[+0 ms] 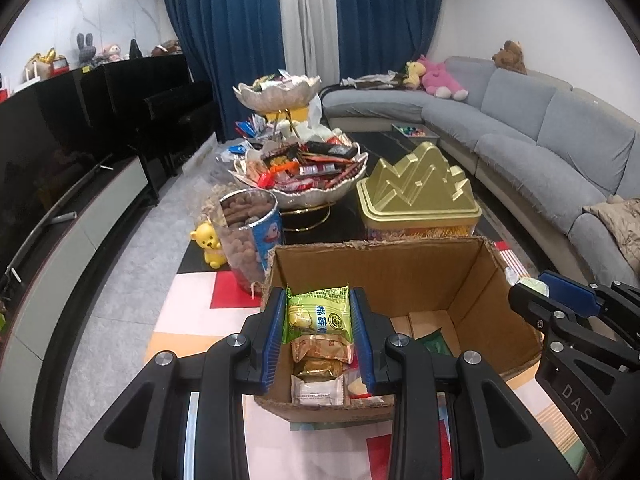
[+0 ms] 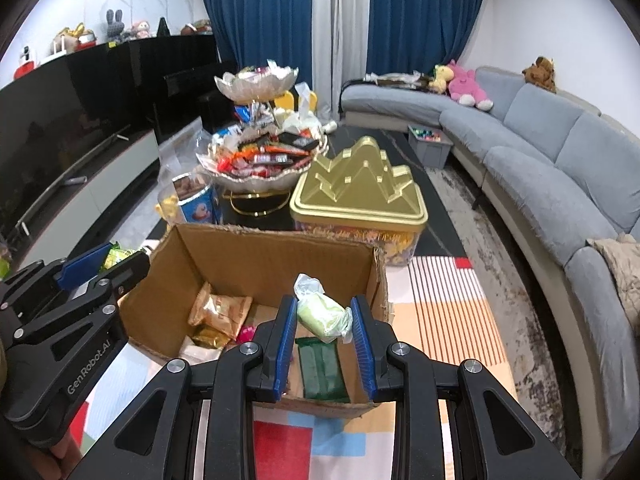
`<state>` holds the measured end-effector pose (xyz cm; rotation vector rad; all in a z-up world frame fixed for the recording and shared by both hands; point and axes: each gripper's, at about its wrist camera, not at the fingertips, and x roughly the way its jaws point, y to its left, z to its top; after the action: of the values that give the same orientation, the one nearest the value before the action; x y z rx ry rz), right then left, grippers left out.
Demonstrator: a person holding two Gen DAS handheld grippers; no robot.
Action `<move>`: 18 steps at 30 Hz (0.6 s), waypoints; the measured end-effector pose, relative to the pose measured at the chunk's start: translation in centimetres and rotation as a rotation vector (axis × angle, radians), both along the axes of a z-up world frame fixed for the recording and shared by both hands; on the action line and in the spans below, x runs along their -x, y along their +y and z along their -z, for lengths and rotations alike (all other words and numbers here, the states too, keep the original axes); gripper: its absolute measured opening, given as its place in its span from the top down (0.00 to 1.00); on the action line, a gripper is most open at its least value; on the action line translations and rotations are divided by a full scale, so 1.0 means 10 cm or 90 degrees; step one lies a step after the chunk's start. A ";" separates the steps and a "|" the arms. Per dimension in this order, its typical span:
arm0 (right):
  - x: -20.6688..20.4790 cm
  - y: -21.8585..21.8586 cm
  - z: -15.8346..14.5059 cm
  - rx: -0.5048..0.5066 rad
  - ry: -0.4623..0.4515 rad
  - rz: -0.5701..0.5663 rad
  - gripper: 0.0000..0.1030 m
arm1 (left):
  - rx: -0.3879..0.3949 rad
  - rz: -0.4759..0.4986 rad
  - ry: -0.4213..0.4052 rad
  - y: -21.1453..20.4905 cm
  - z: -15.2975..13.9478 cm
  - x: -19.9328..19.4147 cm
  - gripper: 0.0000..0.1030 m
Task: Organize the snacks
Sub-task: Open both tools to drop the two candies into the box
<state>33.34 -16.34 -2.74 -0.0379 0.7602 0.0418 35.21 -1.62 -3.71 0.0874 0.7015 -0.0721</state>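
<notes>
Left gripper [image 1: 319, 320]: blue fingers [image 1: 276, 336] narrow, pinching green packet [image 1: 319, 313] by side edges, above left end of cardboard box [image 1: 384, 276]. Beneath it in box: gold packets [image 1: 320, 350], white packet [image 1: 318, 390].

Right gripper [image 2: 323, 324]: fingers [image 2: 285, 340] narrow, clamped on pale green wrapped snack [image 2: 322, 316], above box's right end, near front wall. Dark green packet [image 2: 322, 372] flat on box floor below.

Box sits on patterned mat [image 2: 444, 320], gold tin [image 2: 358, 188] just behind.
</notes>
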 end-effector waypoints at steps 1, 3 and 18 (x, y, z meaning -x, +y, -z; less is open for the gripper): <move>-0.03 0.00 0.03 -0.001 0.010 -0.001 0.72 | 0.000 0.001 0.005 0.00 0.02 -0.03 0.69; -0.08 -0.01 0.07 -0.003 0.025 -0.001 0.72 | 0.001 0.003 0.015 -0.01 0.05 -0.07 0.69; -0.24 -0.01 0.21 -0.011 0.071 -0.005 0.71 | -0.011 0.013 0.068 -0.09 0.25 -0.26 0.66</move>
<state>35.78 -16.45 -4.89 -0.0230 0.8717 0.0583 37.78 -2.50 -6.18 0.1075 0.8078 -0.0913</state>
